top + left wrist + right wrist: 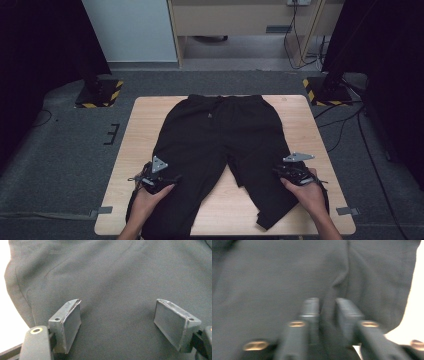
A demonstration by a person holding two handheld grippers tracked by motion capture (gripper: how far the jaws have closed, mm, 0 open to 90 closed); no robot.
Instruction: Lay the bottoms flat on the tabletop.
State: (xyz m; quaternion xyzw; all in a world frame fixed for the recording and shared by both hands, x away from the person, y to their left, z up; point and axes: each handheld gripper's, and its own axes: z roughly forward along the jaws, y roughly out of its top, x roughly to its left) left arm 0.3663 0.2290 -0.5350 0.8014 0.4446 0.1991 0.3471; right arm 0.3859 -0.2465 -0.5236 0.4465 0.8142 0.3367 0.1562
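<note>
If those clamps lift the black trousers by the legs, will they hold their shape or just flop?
The black trousers would probably flop: the cloth lies flat with soft creases. A fold already bunches between the nearly shut right gripper, so it likely pinches easily. The left gripper is open above it. They look light.

We see grey carpet (60, 150) around a light wooden table (145, 130), black curtains (35, 45) at both sides, two hazard-striped stand bases (100, 94) beyond it, and what may be a wooden desk (240, 20) with cables (295, 45).
</note>
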